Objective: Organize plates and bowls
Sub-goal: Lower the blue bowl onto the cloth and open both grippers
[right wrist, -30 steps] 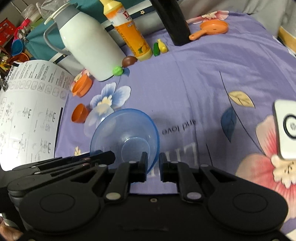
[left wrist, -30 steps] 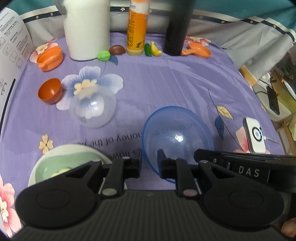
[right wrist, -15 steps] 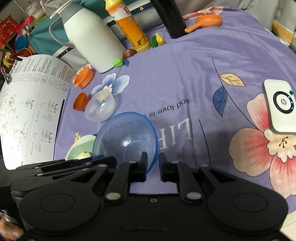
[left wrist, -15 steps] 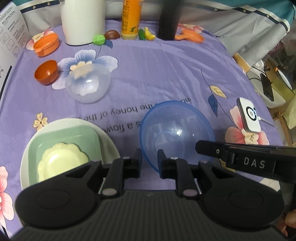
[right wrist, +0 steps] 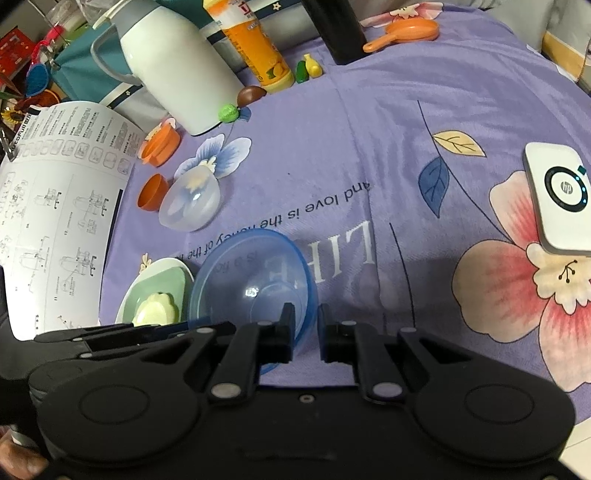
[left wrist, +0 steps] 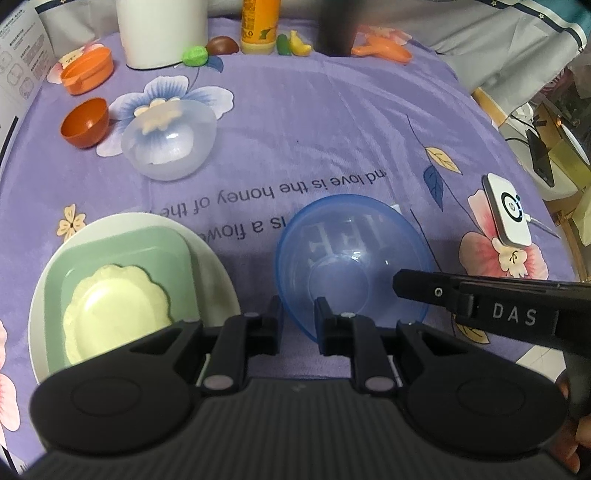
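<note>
both claws grip the blue bowl (left wrist: 351, 258) rim: left claw (left wrist: 297, 317) on its near edge, right claw (right wrist: 306, 325) on the opposite side, beside the stacked plates (left wrist: 122, 280).

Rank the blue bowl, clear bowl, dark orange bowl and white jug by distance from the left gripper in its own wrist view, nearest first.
1. blue bowl, rim between the left gripper's fingers.
2. clear bowl, ahead, left.
3. dark orange bowl, slightly farther left.
4. white jug, at the far edge.
</note>
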